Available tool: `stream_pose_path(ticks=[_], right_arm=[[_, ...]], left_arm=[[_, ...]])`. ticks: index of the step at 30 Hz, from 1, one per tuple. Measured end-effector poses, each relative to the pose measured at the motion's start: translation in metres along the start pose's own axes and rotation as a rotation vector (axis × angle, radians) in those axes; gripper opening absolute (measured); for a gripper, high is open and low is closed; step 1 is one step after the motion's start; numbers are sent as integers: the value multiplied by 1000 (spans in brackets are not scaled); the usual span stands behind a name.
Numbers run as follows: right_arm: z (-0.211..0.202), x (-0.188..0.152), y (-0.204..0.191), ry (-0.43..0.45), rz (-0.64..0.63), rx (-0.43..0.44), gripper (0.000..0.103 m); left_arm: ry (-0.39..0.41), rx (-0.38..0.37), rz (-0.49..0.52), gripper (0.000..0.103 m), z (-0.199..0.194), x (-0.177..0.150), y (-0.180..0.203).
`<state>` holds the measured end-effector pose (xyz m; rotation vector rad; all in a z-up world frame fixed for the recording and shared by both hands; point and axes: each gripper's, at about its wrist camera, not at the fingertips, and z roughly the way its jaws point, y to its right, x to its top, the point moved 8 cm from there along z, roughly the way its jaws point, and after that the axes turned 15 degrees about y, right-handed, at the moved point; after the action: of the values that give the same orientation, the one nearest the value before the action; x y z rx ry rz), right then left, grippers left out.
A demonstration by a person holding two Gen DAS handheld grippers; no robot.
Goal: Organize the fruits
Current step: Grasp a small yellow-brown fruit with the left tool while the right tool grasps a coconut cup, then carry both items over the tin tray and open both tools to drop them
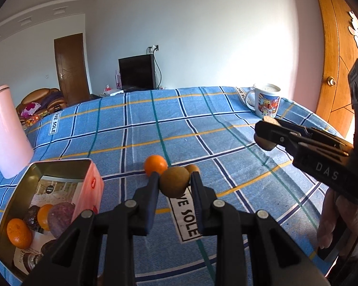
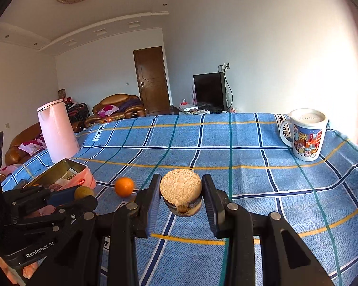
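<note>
Kiwi (image 1: 174,181) gripped in left tool (image 1: 174,178), lifted above tablecloth (image 1: 202,128)

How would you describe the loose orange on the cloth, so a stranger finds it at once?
Start at the blue checked cloth and find the pink tin at its left. The orange lies on the cloth just right of that tin. It is the only bright orange fruit lying outside the tin, and no fingers hold it.

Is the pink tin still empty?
No: the left wrist view shows the tin already holding oranges and some dark fruit.
</note>
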<state>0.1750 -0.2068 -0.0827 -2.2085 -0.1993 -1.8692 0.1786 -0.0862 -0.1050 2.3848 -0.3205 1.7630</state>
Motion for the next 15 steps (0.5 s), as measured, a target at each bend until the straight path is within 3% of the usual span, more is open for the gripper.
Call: stream_pose_path(ticks=[15], right_arm=[[3,2,-66,13,-27,105,36]], left_arm=[[79,88,-64,28,-39,9,-57]])
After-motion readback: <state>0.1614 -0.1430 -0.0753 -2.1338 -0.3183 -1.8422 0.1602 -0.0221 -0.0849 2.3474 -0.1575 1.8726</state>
